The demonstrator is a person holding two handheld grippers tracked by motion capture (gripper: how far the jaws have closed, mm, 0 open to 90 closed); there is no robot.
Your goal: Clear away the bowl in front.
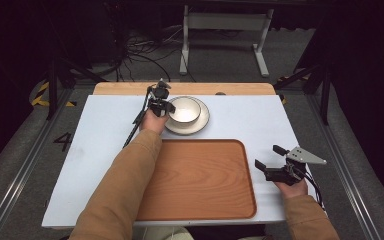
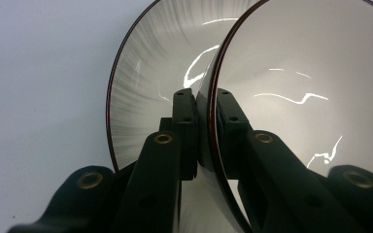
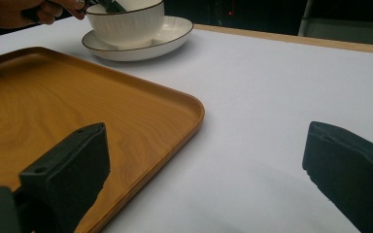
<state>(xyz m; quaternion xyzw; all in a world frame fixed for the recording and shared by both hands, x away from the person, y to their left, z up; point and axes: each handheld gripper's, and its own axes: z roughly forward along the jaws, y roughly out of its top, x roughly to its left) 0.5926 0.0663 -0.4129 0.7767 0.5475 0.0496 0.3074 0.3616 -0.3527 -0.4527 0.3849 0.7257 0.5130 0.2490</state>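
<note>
High view and two gripper views: bowl rim pinched at the far end of the tabletop

High view looks down on a white tabletop [image 1: 240, 120] with a wooden tray [image 1: 200, 180] near the person and, just beyond its far edge, a white bowl [image 1: 186, 109] sitting in a white saucer [image 1: 202, 122]. The left hand-held gripper [image 1: 166, 106] meets the bowl at its left rim, an orange-brown sleeve [image 1: 125, 185] leading up to it. From this height the contact itself is too small to read.

Left gripper view settles it: the two black jaws stand on either side of the bowl [image 2: 311, 87] wall, one inside and one outside, pads pressed onto the dark-edged rim, so the left hand-held gripper [image 2: 205, 114] is pinching the bowl. The ribbed saucer [image 2: 145, 97] lies behind it.

Right gripper view gives the low side angle: the bowl [image 3: 126, 24] rests in the saucer [image 3: 172, 36], not visibly lifted, with the tray [image 3: 53, 116] corner in front. The right hand-held gripper [image 3: 204, 170], at the tray's right edge in the high view [image 1: 272, 156], has its jaws spread wide over bare tabletop, nothing between them.
</note>
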